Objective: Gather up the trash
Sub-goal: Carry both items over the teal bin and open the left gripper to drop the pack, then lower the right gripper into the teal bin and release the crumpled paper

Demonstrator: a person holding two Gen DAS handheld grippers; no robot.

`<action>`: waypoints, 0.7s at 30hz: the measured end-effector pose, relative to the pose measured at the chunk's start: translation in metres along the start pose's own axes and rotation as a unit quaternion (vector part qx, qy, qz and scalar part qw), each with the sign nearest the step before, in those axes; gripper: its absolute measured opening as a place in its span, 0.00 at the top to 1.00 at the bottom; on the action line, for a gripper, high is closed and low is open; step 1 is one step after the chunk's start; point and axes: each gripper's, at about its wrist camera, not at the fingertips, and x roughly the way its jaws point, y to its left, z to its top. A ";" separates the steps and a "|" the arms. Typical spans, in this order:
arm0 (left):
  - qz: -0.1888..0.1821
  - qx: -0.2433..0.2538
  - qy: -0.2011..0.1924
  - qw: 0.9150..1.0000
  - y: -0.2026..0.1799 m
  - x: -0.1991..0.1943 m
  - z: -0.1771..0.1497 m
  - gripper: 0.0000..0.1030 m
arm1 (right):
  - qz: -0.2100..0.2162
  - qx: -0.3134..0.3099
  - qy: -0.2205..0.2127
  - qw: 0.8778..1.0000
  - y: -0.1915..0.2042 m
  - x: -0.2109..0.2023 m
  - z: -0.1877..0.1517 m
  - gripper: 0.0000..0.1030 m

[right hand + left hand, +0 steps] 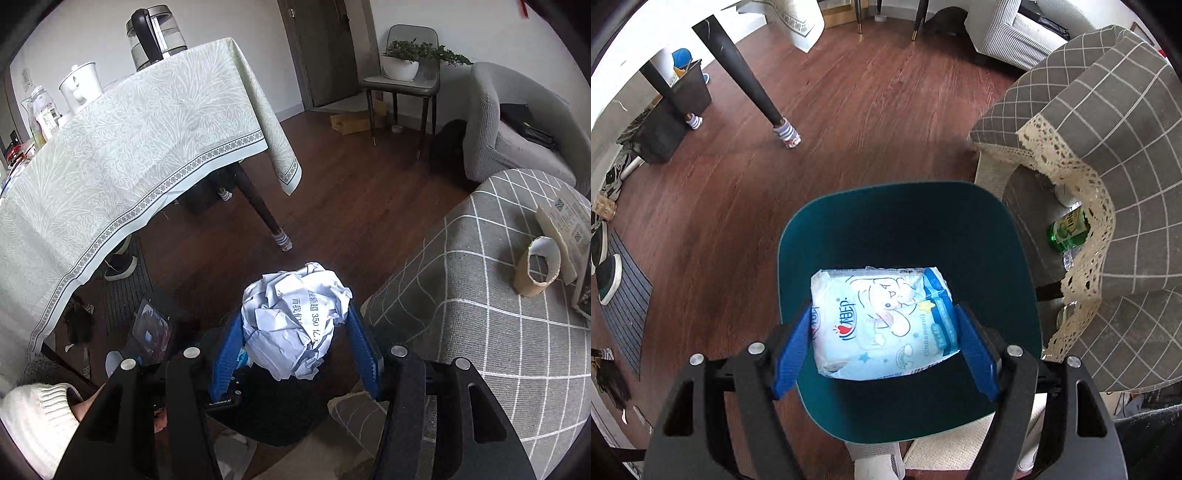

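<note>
The left hand-held gripper has its blue fingers closed on the short ends of a tissue pack, hanging over the dark green bin, which looks empty. The pack is likely soft, light and slippery, so gripping the ends suits it. The right hand-held gripper clamps a crumpled paper ball: light, springy, easily crushed.
</note>
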 end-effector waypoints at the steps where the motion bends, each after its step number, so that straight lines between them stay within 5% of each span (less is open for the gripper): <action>1: 0.000 -0.001 0.007 1.000 0.002 0.005 -0.001 0.25 | 0.000 -0.001 0.005 1.000 0.001 0.006 0.000 0.46; 11: -0.012 -0.013 0.011 1.000 0.021 0.016 -0.013 0.11 | 0.007 0.003 0.043 0.999 0.008 0.043 -0.005 0.46; 21: -0.010 -0.007 -0.025 1.000 0.033 -0.001 -0.011 0.18 | 0.012 0.011 0.075 0.997 0.014 0.080 -0.011 0.46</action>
